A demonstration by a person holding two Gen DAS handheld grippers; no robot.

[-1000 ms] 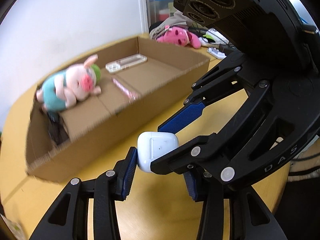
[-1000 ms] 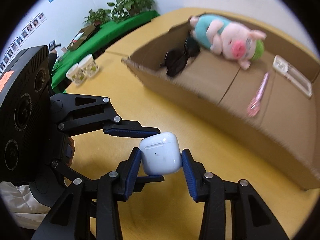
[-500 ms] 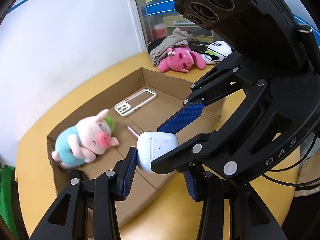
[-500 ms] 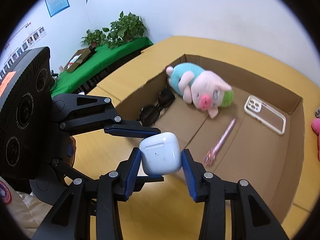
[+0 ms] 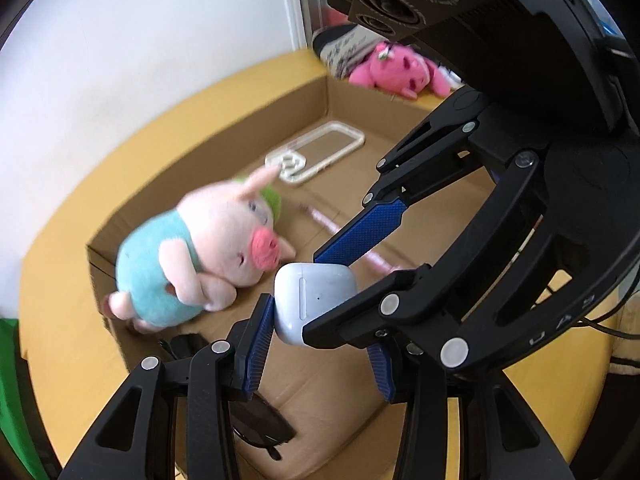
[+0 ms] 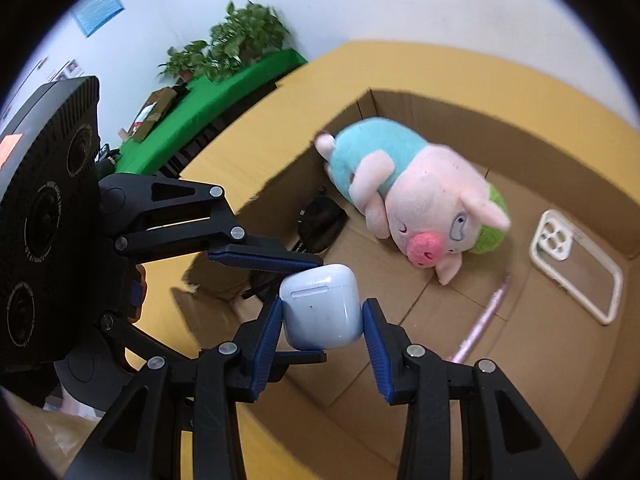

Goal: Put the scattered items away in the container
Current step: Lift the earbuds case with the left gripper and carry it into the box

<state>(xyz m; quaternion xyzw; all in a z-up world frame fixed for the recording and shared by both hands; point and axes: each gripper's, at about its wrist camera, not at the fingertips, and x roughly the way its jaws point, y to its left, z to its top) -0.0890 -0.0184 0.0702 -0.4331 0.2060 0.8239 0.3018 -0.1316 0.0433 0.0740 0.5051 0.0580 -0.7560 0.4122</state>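
Note:
Both grippers pinch one white earbuds case (image 5: 314,300), also in the right wrist view (image 6: 322,312), crosswise from two sides. It hangs above the open cardboard box (image 5: 224,120), over its near left part. My left gripper (image 5: 316,344) and my right gripper (image 6: 322,320) are each shut on the case. In the box lie a plush pig (image 6: 416,196) in a teal shirt, black sunglasses (image 6: 320,224), a pink pen (image 6: 484,320) and a clear phone case (image 6: 576,268).
The box sits on a yellow round table (image 6: 440,68) against a white wall. A pink plush toy (image 5: 400,72) and a grey cloth lie beyond the box. A green-covered bench with potted plants (image 6: 228,52) stands to the left.
Both grippers, still holding the earbuds case together, have moved forward from above the table to above the box interior, closer to the plush pig.

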